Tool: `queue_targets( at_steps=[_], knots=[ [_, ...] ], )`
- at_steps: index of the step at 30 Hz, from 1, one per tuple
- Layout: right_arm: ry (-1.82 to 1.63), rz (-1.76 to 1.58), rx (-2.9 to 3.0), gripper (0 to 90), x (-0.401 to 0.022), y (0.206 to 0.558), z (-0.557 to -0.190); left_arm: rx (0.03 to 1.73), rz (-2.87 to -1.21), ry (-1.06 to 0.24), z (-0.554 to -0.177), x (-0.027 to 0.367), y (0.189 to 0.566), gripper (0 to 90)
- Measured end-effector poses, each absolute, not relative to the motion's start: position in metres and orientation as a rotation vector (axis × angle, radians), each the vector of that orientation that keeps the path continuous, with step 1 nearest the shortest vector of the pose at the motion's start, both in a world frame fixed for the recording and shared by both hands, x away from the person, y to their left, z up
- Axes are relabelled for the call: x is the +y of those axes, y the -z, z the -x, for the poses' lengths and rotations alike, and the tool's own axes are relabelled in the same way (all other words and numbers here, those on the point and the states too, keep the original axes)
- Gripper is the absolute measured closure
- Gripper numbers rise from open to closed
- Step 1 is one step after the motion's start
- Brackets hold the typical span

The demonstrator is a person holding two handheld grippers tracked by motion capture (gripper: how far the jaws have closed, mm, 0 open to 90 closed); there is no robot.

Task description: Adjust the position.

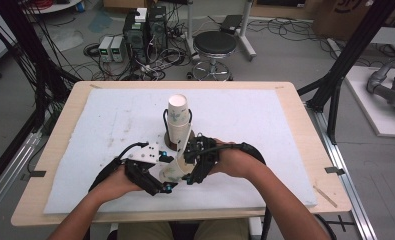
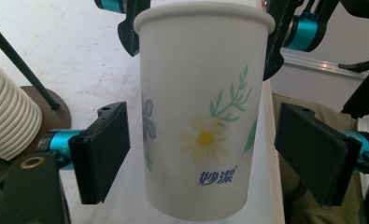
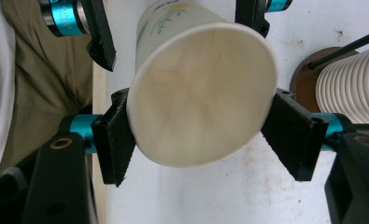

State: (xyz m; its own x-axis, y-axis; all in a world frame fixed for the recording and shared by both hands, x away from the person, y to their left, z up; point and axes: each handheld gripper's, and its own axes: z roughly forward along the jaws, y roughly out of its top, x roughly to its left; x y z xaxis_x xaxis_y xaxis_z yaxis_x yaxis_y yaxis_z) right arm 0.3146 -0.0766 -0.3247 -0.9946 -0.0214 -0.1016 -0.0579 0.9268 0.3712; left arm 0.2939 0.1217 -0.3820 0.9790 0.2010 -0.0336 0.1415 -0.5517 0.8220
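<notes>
1 paper cup [image 1: 174, 169], white with a daisy print and blue lettering, hangs in the air between the 2 grippers, just above the white foam mat [image 1: 265, 125] near the person's edge of the table [image 1: 65, 117]. The right gripper [image 1: 191, 170] is clenched on the cup's rim end: in the right gripper view both black pads [image 3: 114, 140] press the wall of the cup [image 3: 203, 98] just below its open mouth, which faces that camera and shows an empty inside. The left gripper [image 1: 166, 181] stands released around the cup's lower half; in the left gripper view its pads [image 2: 102, 149] flank the printed wall [image 2: 201, 116], a visible gap on the far side, the near pad close to touching or just apart. The cup lies tilted, base toward the left gripper, likely so that 1 gripper can carry while the other takes or gives up the hold; this reads as a handover. Behind, a stack of cups [image 1: 178, 122] stands upright in a dispenser with a round brown base [image 3: 308, 74] and thin black guide rods [image 2: 21, 63], which keep the stack from toppling. Beyond the table, a black stool [image 1: 214, 47] and electronics boxes [image 1: 145, 30] sit on the floor.
</notes>
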Motion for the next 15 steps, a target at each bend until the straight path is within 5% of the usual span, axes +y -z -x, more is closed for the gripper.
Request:
queue_targets(
  at_steps=[15],
  knots=[
    [-0.549,0.085,3.01,30.4,-0.0724,0.3279,-0.3128,0.24,-2.197,-0.048,-0.297,0.1189,0.3859,29.0]
  ],
)
